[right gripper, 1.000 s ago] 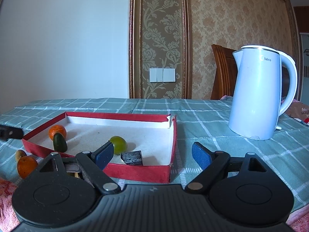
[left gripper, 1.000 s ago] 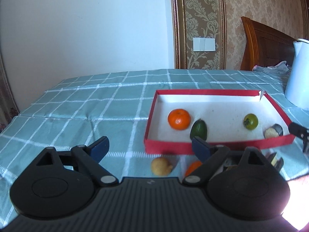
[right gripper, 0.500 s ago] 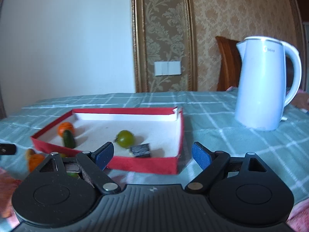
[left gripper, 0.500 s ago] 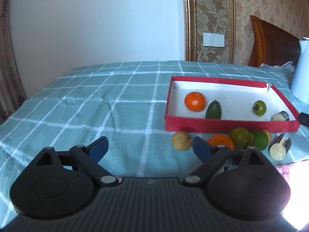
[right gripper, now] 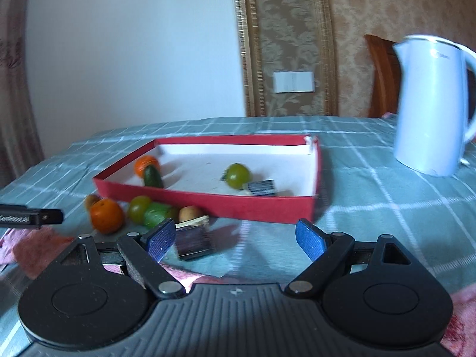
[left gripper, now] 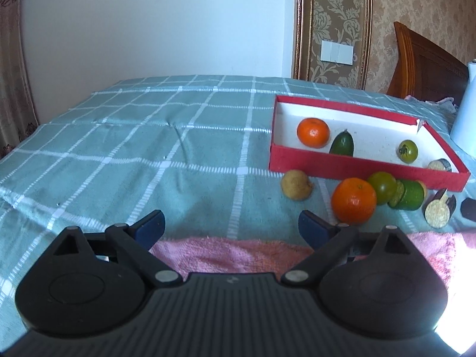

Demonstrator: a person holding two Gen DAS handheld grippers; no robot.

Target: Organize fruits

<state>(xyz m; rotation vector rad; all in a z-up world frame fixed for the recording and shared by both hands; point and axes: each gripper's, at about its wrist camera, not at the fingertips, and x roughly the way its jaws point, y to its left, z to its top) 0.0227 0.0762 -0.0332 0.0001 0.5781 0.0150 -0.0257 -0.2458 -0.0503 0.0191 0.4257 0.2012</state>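
A red tray [left gripper: 357,165] [right gripper: 208,200] holds an orange [left gripper: 313,132], a dark green avocado [left gripper: 342,147], a green tomato [left gripper: 408,150] [right gripper: 237,175] and a dark cut piece [right gripper: 261,186]. In front of it on the cloth lie a yellow-brown fruit [left gripper: 296,184], an orange [left gripper: 353,204] [right gripper: 106,216], a green tomato [left gripper: 383,187], a cut green fruit [left gripper: 409,195] and a dark cut piece [left gripper: 439,211] [right gripper: 193,238]. My left gripper [left gripper: 232,226] is open and empty, left of these. My right gripper [right gripper: 235,239] is open and empty beside the dark piece.
A white kettle [right gripper: 431,104] stands right of the tray on the green checked tablecloth [left gripper: 134,148]. A pink towel [left gripper: 238,253] lies at the near edge. A wooden chair [left gripper: 428,65] stands behind. The left gripper's tip [right gripper: 29,217] shows in the right wrist view.
Both grippers have pulled back toward the near edge and away from the tray. The loose fruits and the pink towel have come into view. Both stay open.
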